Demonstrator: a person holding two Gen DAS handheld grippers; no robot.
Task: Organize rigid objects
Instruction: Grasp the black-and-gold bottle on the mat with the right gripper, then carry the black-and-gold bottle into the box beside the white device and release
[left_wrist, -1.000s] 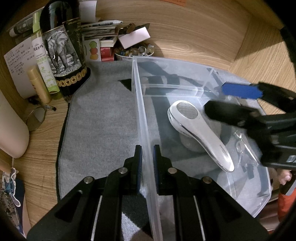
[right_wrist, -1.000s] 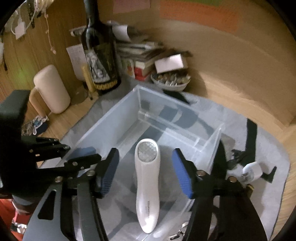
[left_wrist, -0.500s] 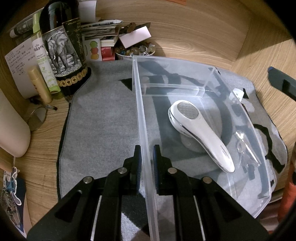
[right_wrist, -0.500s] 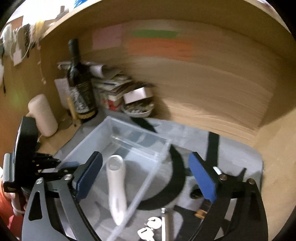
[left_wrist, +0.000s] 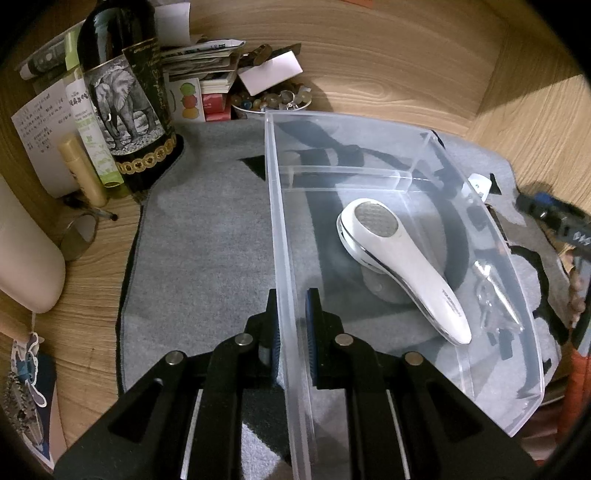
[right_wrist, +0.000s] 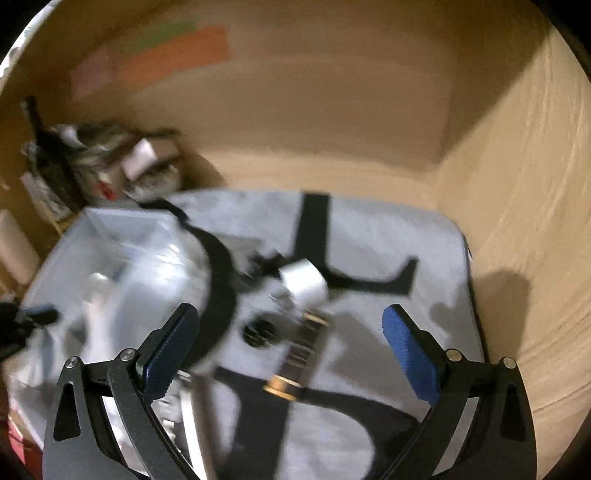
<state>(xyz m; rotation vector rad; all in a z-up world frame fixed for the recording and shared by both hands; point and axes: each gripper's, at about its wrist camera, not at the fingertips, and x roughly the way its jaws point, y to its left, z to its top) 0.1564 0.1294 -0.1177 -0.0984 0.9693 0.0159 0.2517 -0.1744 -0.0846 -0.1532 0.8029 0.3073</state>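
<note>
A clear plastic bin (left_wrist: 280, 192) stands on a grey mat. A white handheld device (left_wrist: 402, 262) lies inside it beside a small clear packet (left_wrist: 495, 295). My left gripper (left_wrist: 291, 317) is shut on the bin's left wall. My right gripper (right_wrist: 291, 347) is open and empty, above the mat to the right of the bin (right_wrist: 110, 236). Below it, blurred, lie a white roll (right_wrist: 303, 282), a dark tube with gold ends (right_wrist: 299, 362), a round black piece (right_wrist: 258, 332) and metal keys (right_wrist: 184, 402).
A dark bottle with an elephant label (left_wrist: 125, 103), tubes, papers, and a bowl of beads (left_wrist: 269, 101) crowd the back left. Wooden walls close the back and right. A cream cylinder (left_wrist: 26, 258) lies at left. The right gripper's tip shows in the left wrist view (left_wrist: 546, 210).
My right gripper has let go of the white device inside the bin, lifted out and swung right over the mat. The left gripper has stayed shut on the bin wall.
</note>
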